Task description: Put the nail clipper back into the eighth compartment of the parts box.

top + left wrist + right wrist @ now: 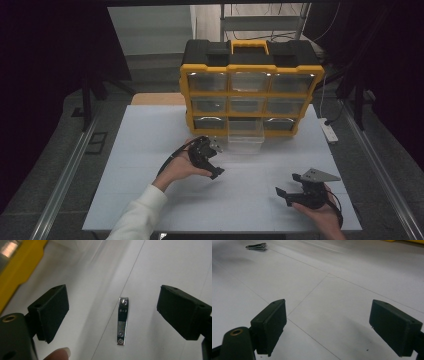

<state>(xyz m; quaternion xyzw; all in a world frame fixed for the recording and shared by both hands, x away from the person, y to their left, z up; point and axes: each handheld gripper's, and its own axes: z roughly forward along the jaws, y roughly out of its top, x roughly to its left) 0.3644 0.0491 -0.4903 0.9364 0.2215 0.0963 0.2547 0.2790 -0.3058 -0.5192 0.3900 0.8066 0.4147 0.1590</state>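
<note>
Left claw (113, 315) hangs spread above the nail clipper (122, 321) mid-table; lower squarely, pinch its narrow sides; right claw (328, 327) spread, idle.

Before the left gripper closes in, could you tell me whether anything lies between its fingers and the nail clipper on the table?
Nothing visible does. The nail clipper lies alone on the bare white table, between the open fingers of the left gripper, untouched by either.
</note>
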